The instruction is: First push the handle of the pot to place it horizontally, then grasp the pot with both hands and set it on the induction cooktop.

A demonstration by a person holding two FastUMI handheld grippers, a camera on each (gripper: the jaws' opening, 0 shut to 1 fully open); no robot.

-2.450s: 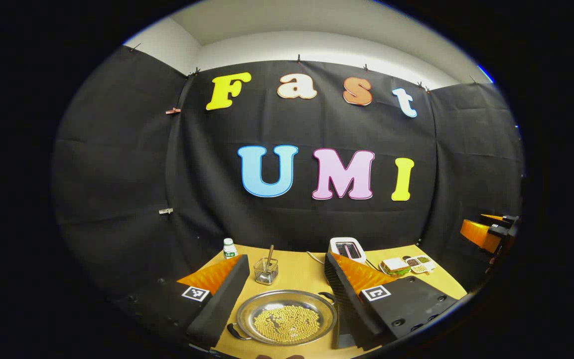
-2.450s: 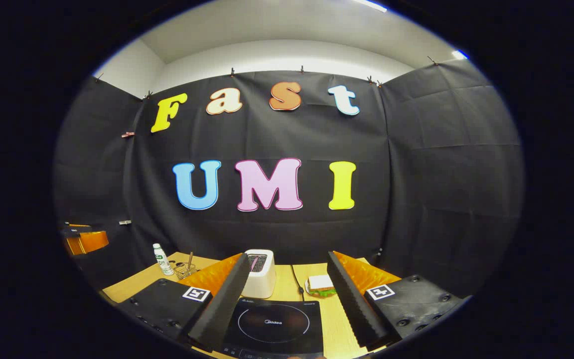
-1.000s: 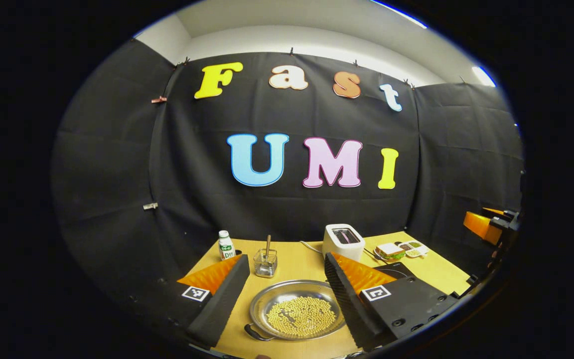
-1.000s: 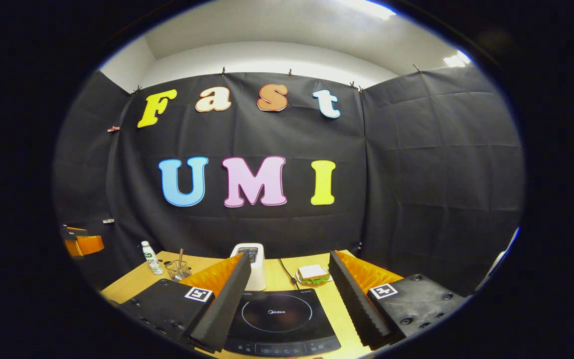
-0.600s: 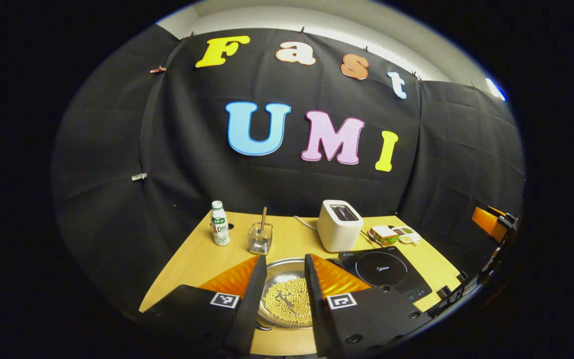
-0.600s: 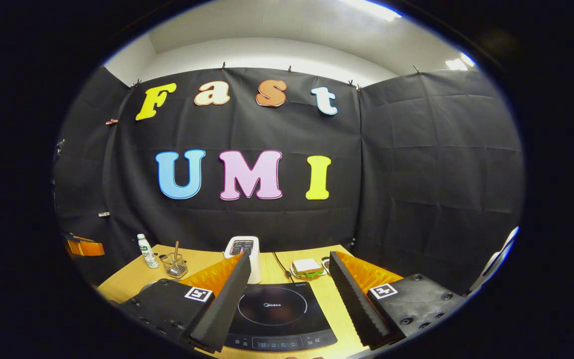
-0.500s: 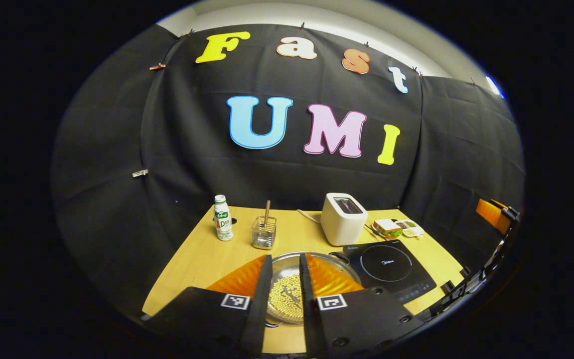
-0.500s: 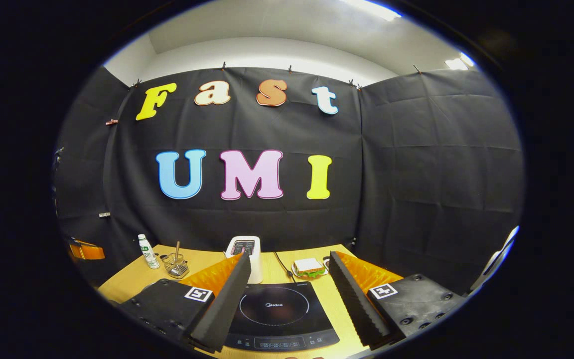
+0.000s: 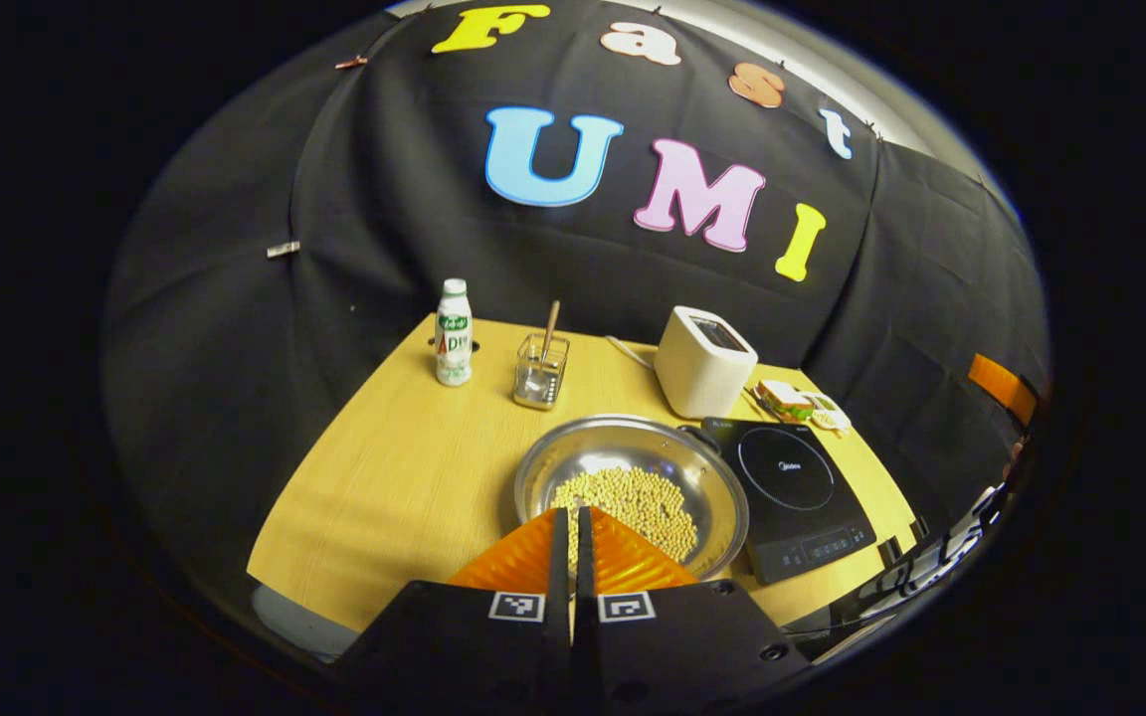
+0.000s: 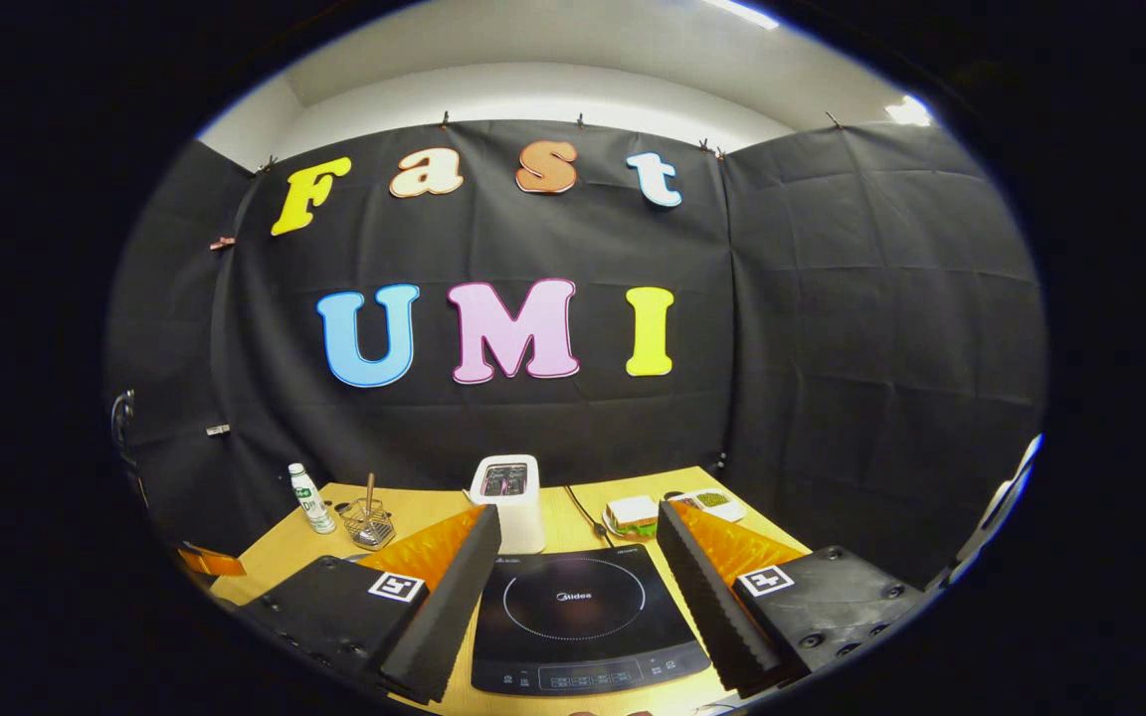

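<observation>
Over the near edge of the pot (image 9: 633, 477), the left gripper (image 9: 570, 517) has closed its jaws on nothing, ready to push a handle; pot sits left of the cooktop (image 9: 792, 487). Right gripper (image 10: 573, 557) jaws stay wide.

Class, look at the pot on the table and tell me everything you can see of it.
The pot is a wide, shallow, shiny metal pan, upright on the wooden table, holding a heap of pale beans. A small dark handle at its far right rim meets the cooktop corner. The shut left claw hides its near rim.
</observation>
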